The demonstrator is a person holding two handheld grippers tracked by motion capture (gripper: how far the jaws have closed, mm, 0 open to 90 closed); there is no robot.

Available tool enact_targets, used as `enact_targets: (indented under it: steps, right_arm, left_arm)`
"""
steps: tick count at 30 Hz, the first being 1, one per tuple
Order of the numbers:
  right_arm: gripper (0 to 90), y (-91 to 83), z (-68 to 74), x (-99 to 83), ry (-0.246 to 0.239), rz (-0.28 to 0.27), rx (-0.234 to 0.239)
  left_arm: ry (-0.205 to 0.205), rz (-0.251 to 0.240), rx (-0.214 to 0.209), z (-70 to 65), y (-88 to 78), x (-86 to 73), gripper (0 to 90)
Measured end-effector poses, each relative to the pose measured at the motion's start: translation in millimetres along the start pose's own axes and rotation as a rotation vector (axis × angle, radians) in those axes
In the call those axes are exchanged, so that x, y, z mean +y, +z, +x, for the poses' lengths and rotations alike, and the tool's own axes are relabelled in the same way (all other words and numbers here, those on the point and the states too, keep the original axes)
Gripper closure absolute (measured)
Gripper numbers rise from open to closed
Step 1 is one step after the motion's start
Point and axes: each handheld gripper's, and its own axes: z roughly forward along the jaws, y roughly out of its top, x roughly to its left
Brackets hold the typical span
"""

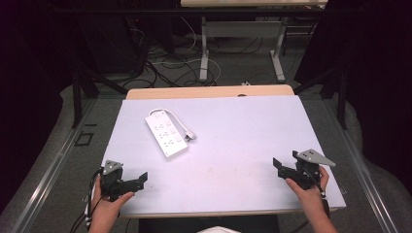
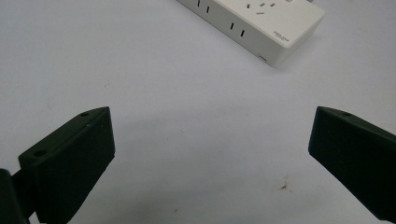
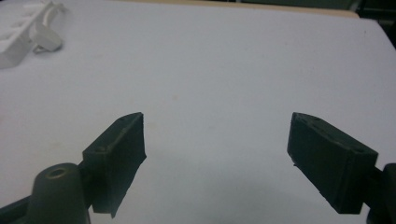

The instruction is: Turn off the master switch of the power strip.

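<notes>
A white power strip (image 1: 166, 134) lies on the white table top (image 1: 233, 141), left of centre, with its white cord and plug (image 1: 190, 136) curled along its right side. Its near end (image 2: 261, 23) shows at the top of the left gripper view, and the strip (image 3: 18, 28) and the plug (image 3: 46, 41) show at the top left of the right gripper view. My left gripper (image 1: 141, 179) is held at the near left corner, open, with nothing between its jaws. Over by the near right edge, my right gripper (image 1: 278, 167) is open too and holds nothing.
The table's wooden far edge (image 1: 209, 92) borders a floor with loose cables (image 1: 170, 68) and the legs of another table (image 1: 204, 53). Dark curtains stand at both sides. A metal rail (image 1: 53, 165) runs along the floor at the left.
</notes>
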Motion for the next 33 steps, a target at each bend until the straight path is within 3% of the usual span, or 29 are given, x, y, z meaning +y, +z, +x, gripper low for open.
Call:
enact_targets:
  steps: [3, 4, 6, 10, 18, 33]
  right_arm:
    - [18.5, 4.5, -3.0, -6.8, 0.005, 0.030, -0.007]
    - [18.5, 6.3, -5.2, -8.3, -0.014, 0.032, -0.016]
    - [18.5, 7.2, -4.8, -9.5, -0.007, 0.017, -0.016]
    - [18.6, 5.8, -4.3, -11.3, -0.015, 0.043, 0.011]
    - [18.6, 8.2, -2.9, -11.8, -0.013, 0.025, 0.005]
    - [18.8, 10.0, -3.1, -13.4, -0.006, 0.043, 0.004]
  left_arm:
    - [-0.005, 0.000, 0.003, 0.3, 0.1, -1.2, 0.4]
    - [-0.005, 0.002, 0.005, 0.4, -0.1, -1.2, 0.4]
    - [-0.011, -0.004, 0.008, 0.0, -0.6, -1.4, 0.4]
    - [-0.013, -0.012, 0.004, -0.7, -1.2, -1.5, 0.4]
    - [-0.017, -0.014, 0.006, -3.0, -1.3, 1.0, 0.8]
    - [0.023, -0.023, 0.030, -14.5, 2.6, 17.1, 2.1]
